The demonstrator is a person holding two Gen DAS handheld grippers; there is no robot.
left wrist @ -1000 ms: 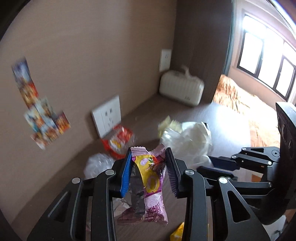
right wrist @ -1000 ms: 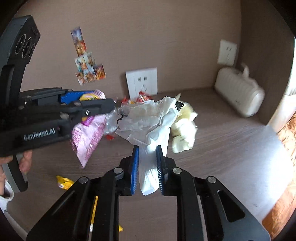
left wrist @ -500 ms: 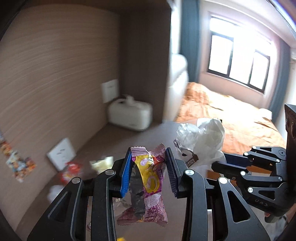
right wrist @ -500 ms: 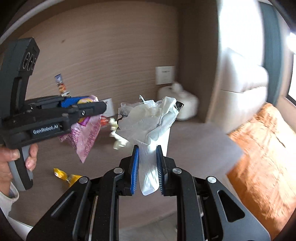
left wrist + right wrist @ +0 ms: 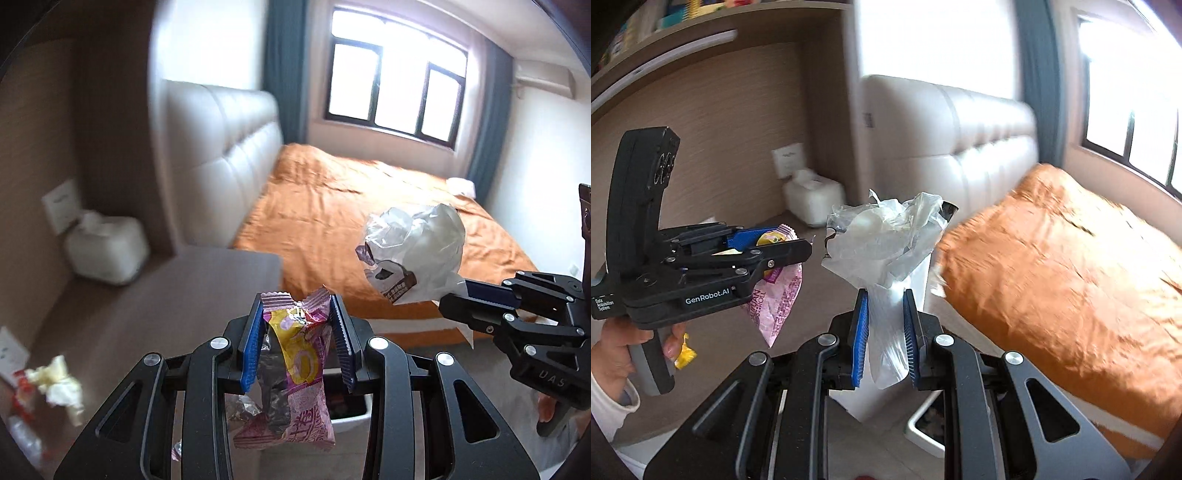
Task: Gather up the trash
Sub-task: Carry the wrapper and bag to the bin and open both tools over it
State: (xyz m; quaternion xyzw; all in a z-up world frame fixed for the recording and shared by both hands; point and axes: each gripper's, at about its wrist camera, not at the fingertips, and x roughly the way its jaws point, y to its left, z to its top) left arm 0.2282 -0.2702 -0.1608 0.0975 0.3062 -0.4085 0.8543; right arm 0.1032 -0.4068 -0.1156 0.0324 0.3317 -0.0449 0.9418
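My left gripper (image 5: 295,314) is shut on a bunch of pink and yellow snack wrappers (image 5: 303,369) that hang down between its blue pads. In the right wrist view the same left gripper (image 5: 790,243) is at the left, with the pink wrapper (image 5: 779,299) drooping under it and a hand (image 5: 617,350) on its grip. My right gripper (image 5: 886,295) is shut on a crumpled clear and white plastic bag (image 5: 882,243). From the left wrist, the right gripper (image 5: 454,295) holds that bag (image 5: 417,243) over the bed's edge. A white bin (image 5: 347,417) shows below the wrappers.
The brown desk (image 5: 147,314) is at the left, with a white tissue box (image 5: 107,251), a crumpled yellowish paper (image 5: 55,380) and a red wrapper (image 5: 22,391) on it. A yellow wrapper (image 5: 685,354) lies there too. An orange-covered bed (image 5: 1052,277) with a padded headboard fills the right.
Both grippers have swung away from the wall and desk toward the bed, each still shut on its trash. The white bin has come into view below them.
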